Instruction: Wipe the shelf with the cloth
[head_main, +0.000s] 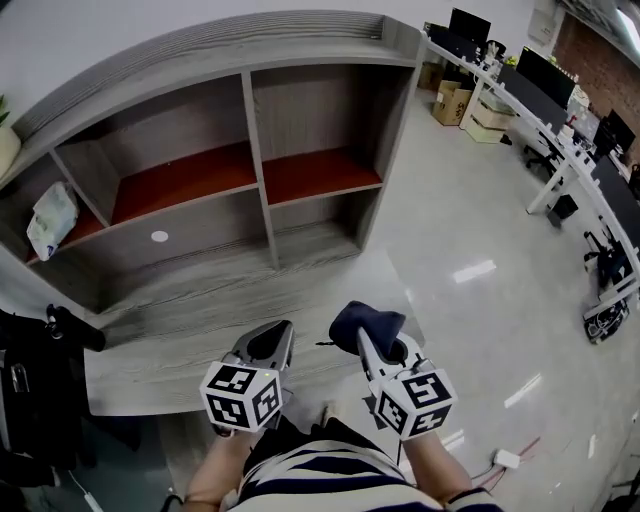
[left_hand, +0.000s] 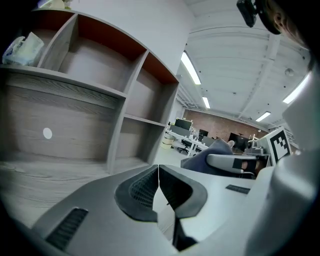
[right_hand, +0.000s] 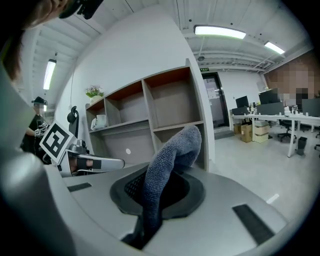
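A grey wooden shelf unit (head_main: 255, 150) with red-brown boards stands ahead, seen too in the left gripper view as the shelf (left_hand: 115, 95) and in the right gripper view as the shelf (right_hand: 150, 115). My right gripper (head_main: 372, 338) is shut on a dark blue cloth (head_main: 366, 323); the cloth (right_hand: 167, 165) sticks up from between its jaws. My left gripper (head_main: 268, 345) is shut with nothing in it, the jaws (left_hand: 159, 187) meeting. Both hang low in front of the shelf's wide bottom ledge (head_main: 180, 330), apart from it.
A white bundle (head_main: 50, 220) lies in the left compartment. A round white sticker (head_main: 160, 237) marks the back panel. A black stand (head_main: 40, 390) is at the left. Office desks with monitors (head_main: 540, 90) run along the right, across shiny floor (head_main: 470, 250).
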